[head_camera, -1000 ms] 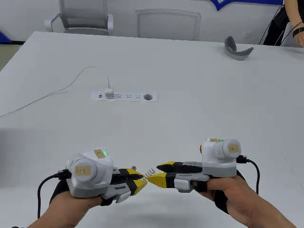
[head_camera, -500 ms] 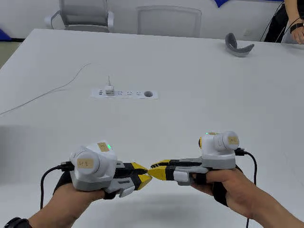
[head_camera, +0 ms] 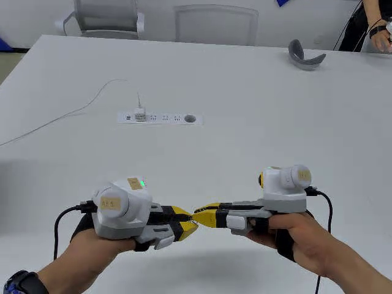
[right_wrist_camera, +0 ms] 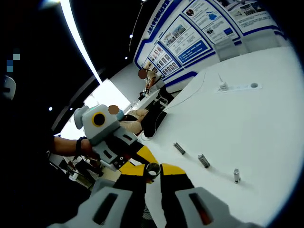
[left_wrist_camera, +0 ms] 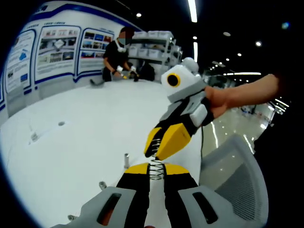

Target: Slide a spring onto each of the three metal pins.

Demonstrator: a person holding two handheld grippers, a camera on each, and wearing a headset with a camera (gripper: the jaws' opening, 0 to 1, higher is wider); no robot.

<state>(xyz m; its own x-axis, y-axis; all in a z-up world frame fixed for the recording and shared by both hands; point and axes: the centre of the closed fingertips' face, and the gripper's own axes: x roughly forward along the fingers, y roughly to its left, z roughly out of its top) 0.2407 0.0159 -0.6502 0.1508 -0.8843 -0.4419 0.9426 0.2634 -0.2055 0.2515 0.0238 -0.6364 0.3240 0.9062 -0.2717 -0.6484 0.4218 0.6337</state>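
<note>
My left gripper (head_camera: 188, 228) and right gripper (head_camera: 199, 218) meet tip to tip low over the white table's near edge. A small coiled spring (left_wrist_camera: 156, 168) sits in my left gripper's (left_wrist_camera: 156, 170) shut yellow tips and runs up into the right gripper's (left_wrist_camera: 155, 151) tips. Seen from the right gripper (right_wrist_camera: 152, 172), the spring's round end (right_wrist_camera: 152, 168) sits between its shut jaws, with the left gripper (right_wrist_camera: 129, 167) just behind. Whether a pin is inside the coil I cannot tell. On the table stand a short metal pin (right_wrist_camera: 236, 175) and two coiled pieces (right_wrist_camera: 203, 160) (right_wrist_camera: 179, 148); small posts (left_wrist_camera: 126, 159) (left_wrist_camera: 102, 184) stand beside my left jaws.
A white power strip (head_camera: 159, 117) with a plugged-in charger and a trailing cable (head_camera: 73, 112) lies mid-table. A grey curved object (head_camera: 304, 57) rests at the far right. Chairs (head_camera: 214, 23) stand behind the table, and a person (head_camera: 378, 27) is at the far right corner.
The two grippers have closed the gap between their tips. The spring that showed between them a second ago is now covered by the tips in the head view.
</note>
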